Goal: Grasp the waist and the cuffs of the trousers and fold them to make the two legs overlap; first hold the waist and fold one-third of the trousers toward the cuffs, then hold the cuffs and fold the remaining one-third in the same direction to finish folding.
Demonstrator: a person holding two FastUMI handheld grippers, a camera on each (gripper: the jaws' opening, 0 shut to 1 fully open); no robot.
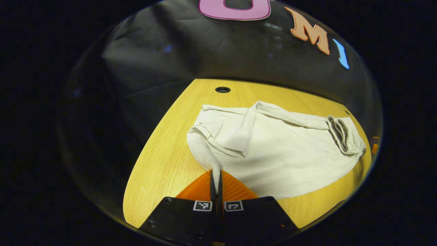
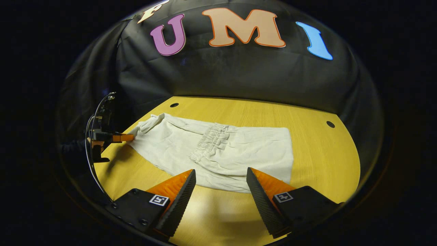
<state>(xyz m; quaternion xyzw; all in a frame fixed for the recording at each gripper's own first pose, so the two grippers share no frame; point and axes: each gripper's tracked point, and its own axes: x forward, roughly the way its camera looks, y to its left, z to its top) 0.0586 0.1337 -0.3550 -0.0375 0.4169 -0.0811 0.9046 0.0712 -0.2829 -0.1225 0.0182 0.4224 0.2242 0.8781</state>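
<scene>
Left claw pinching the trousers, right claw wide open

Left claw (image 1: pixel 216 174) is clamped on a corner of the one pair of trousers (image 1: pixel 273 153) lying on the surface (image 1: pixel 160 164); right claw (image 2: pixel 221 179) gapes empty at 6 o'clock of them, near their edge.

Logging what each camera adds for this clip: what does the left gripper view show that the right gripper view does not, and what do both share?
Left gripper view alone: the left tool seen up close, fingers closed on a pinch of the trousers' edge, with a flap of cloth folded back over the near end.

Right gripper view alone: the right tool open, hanging just short of the trousers' near edge, holding nothing; the gathered waistband lies across the middle of the cloth.

Both: the pale trousers lying on the wooden table, with cable holes.
</scene>
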